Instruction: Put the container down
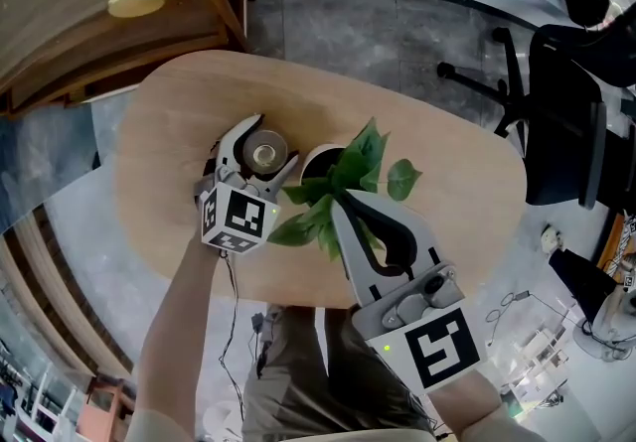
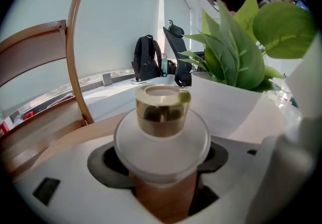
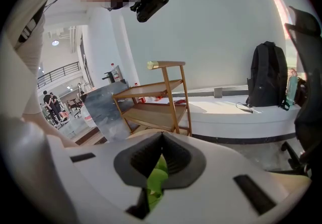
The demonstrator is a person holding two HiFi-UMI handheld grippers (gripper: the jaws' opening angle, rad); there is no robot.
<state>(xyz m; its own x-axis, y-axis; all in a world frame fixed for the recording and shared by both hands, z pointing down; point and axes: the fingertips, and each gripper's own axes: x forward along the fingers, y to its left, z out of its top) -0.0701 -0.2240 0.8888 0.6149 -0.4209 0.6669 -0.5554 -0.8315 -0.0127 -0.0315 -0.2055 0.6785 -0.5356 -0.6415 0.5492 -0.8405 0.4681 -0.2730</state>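
**Left tongs clamped on a gold-lidded container beside a potted plant**

Several things are hard to read. The head view looks straight down on the container [image 1: 264, 153], so it does not show whether its base rests on the table [image 1: 447, 192] or hangs just above it. The left gripper view cuts off the container's [image 2: 162, 112] bottom edge. Only a frosted body, a gold lid and a brown tone beneath can be seen. The right gripper's [image 1: 340, 200] tips are lost among the leaves of the plant [image 1: 343, 177].

The left gripper [image 1: 274, 142] has its jaws closed against the container's two sides, which is clearest in its own view [image 2: 161, 150]. The right gripper's own view [image 3: 161, 140] shows its jaws narrowed until the far ends meet. A green leaf [image 3: 157, 180] shows in the slit — whether it is pinched or simply lies below cannot be told.

Only the gripper views show the room: a backpack [image 2: 146, 59] and an office chair [image 2: 176, 52] far off, and a wooden shelf unit [image 3: 156, 102]. Only the head view shows the whole oval tabletop.

The container sits left of the table's centre. The white pot [image 1: 310, 157] is just beside it on the right, close to the left gripper's right-hand jaw. Bare wood lies open to the left and on the far side — and more widely on the far right. The table's near edge runs under both grippers' bodies.
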